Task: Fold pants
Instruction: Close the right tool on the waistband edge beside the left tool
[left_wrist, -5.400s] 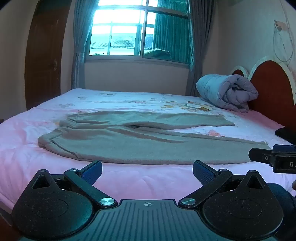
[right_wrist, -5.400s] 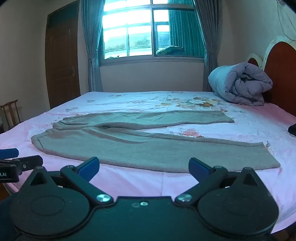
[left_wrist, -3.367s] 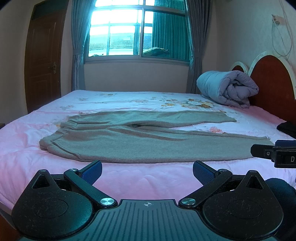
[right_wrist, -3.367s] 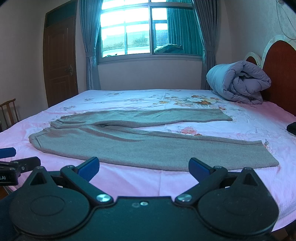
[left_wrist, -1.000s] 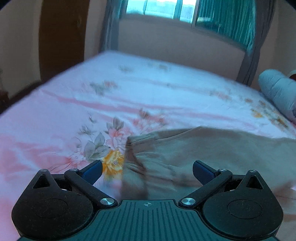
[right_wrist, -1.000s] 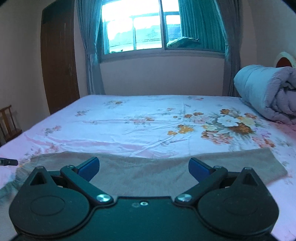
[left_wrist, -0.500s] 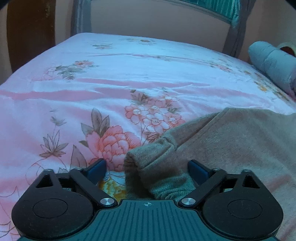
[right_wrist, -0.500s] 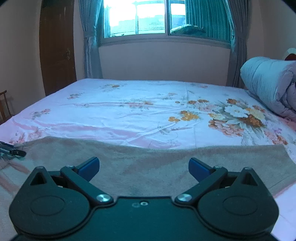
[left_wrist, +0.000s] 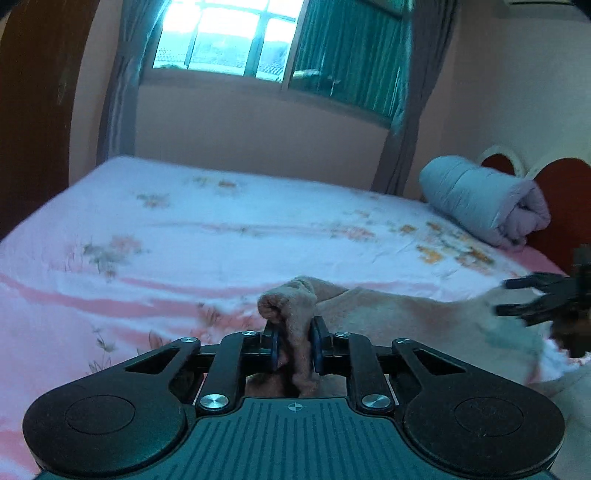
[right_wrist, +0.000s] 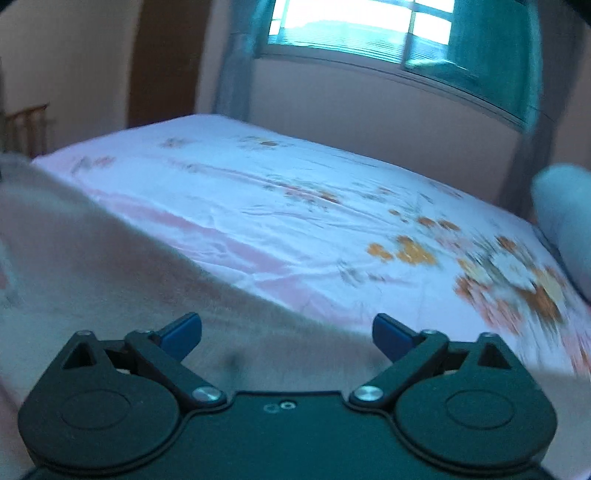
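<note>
A home bedroom: a wide bed under a pink-and-white floral sheet fills the room, a rolled grey quilt lies by the red rounded headboard at right, and grey curtains flank the far window.

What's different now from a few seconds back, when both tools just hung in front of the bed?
Both came in close over the pants. The left gripper has just closed its jaws on a bunched corner and lifted it. The right gripper has its jaws just beginning to close over the cloth, gripping nothing. The quilt stayed put.
</note>
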